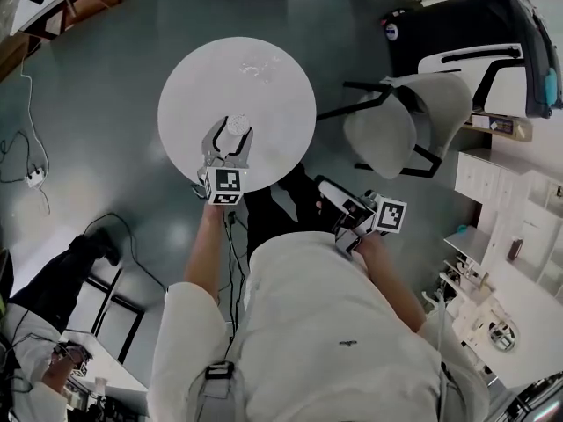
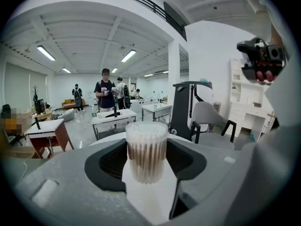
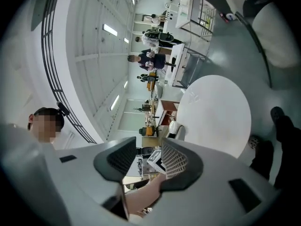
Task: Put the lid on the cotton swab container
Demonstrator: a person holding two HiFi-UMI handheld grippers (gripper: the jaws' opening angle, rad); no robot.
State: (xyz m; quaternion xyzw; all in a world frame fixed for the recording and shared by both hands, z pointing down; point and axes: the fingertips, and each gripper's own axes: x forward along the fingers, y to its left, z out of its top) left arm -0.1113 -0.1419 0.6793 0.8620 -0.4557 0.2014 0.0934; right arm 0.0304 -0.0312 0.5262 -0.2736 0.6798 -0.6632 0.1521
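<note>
The left gripper [image 1: 229,146] is clamped on the clear plastic cylinder of cotton swabs [image 2: 146,147]. Its dark ribbed pads [image 2: 110,161] press on the container's two sides. The container stands upright between the jaws, packed full, white tips at the top and brown sticks showing through the wall. Its mouth is open, with no lid on it.

In the head view this gripper and its load hang over the round white table [image 1: 189,86], at about 6 o'clock from the table's centre and just inside the near rim. A small clear round piece that looks like the lid [image 1: 256,66] lies flat on the tabletop at roughly 1 o'clock from the centre, well apart from the container and touching neither gripper.

The right gripper [image 3: 146,158] is off the table, at about 4 o'clock from it, close in front of the person's white top [image 1: 334,323]. Its jaws stand a narrow gap apart with nothing between them. Through the gap only a forearm and the other gripper's marker cube show, farther off.

A pale shell chair with black legs [image 1: 405,117] stands on the grey floor at 3 o'clock from the table
</note>
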